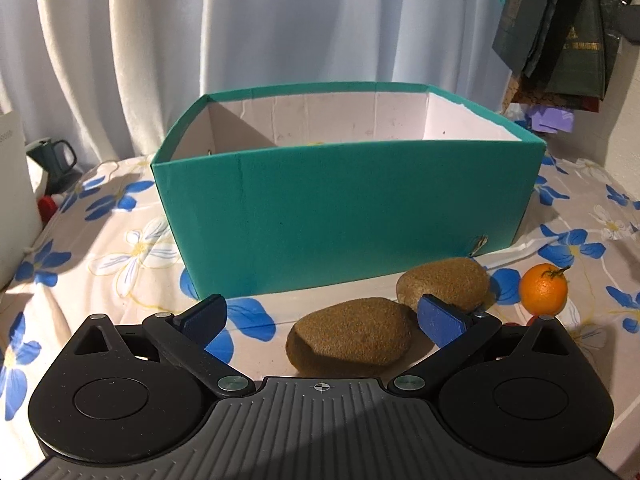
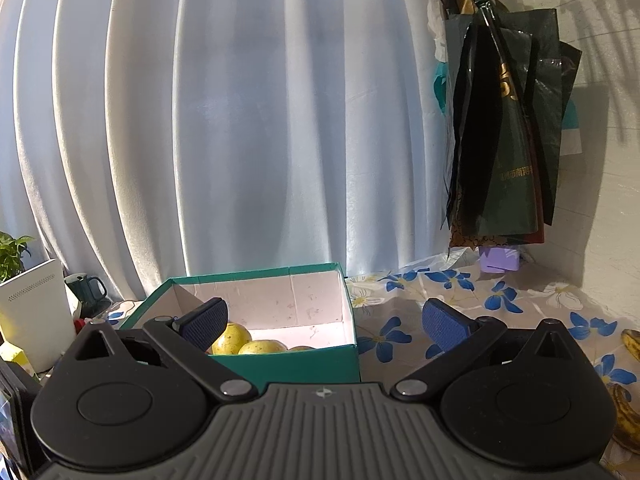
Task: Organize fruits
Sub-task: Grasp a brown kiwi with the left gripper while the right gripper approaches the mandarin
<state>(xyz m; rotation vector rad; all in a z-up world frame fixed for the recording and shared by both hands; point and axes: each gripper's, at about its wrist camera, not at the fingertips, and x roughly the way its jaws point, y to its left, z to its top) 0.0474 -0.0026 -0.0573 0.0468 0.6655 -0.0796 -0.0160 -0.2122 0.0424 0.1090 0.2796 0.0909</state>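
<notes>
Left gripper (image 1: 322, 316) spread low over near kiwi (image 1: 352, 336); right gripper (image 2: 324, 320) spread, empty, above box (image 2: 304, 364) holding yellow fruit (image 2: 232, 338).

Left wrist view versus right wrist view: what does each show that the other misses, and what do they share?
Only the left wrist view shows two kiwis and a small orange on the floral cloth in front of the box. Only the right wrist view shows yellow fruits inside the box, bananas at the right edge and a plant. Both show the teal box, white curtain, hanging dark bags, dark mug, and open, empty jaws.
</notes>
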